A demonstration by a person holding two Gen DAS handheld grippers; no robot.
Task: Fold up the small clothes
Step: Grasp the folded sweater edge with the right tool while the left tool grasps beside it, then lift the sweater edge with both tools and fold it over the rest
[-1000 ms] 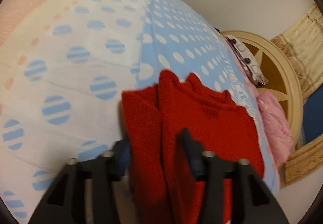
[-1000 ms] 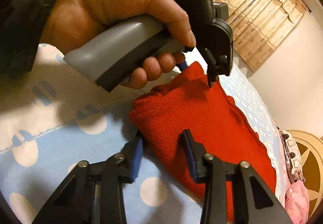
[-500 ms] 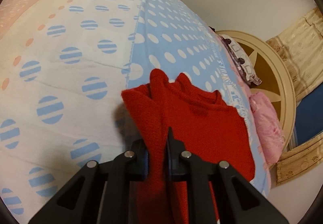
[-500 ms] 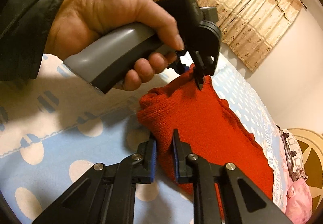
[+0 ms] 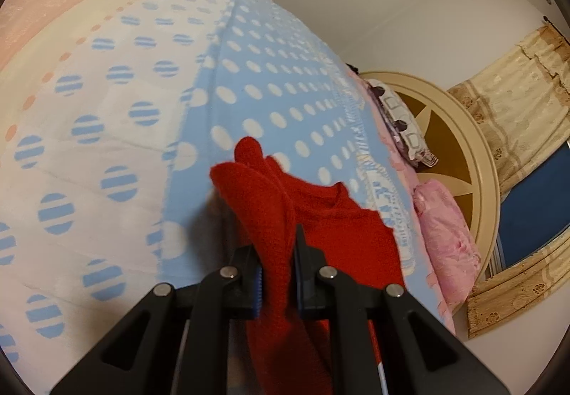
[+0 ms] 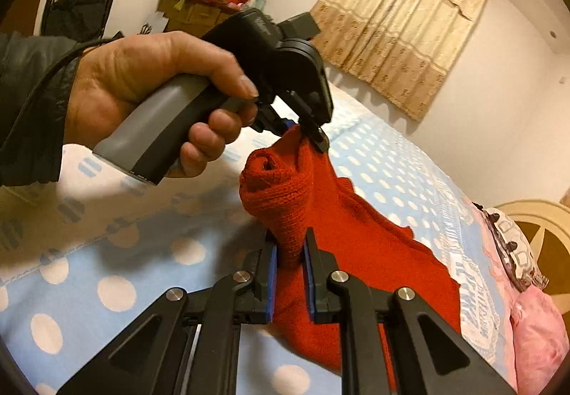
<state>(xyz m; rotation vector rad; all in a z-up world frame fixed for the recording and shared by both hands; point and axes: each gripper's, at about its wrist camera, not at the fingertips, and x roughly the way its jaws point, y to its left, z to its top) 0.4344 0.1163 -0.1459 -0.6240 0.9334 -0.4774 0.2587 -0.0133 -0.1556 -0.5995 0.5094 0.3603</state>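
Note:
A small red knit sweater lies partly folded on a blue bedspread with white dots. My left gripper is shut on a bunched edge of the sweater and lifts it off the bed. In the right wrist view that same left gripper shows from outside, held by a hand, pinching the sweater's top corner. My right gripper is shut on the near folded edge, which hangs raised above the bedspread.
A white sheet with striped blue dots covers the left of the bed. Pink bedding and a patterned pillow lie by the round cream headboard. Beige curtains hang on the far wall, with cluttered boxes behind.
Both grippers went from open around the sweater's edges to shut on them, then rose, pulling the red fabric up off the bedspread.

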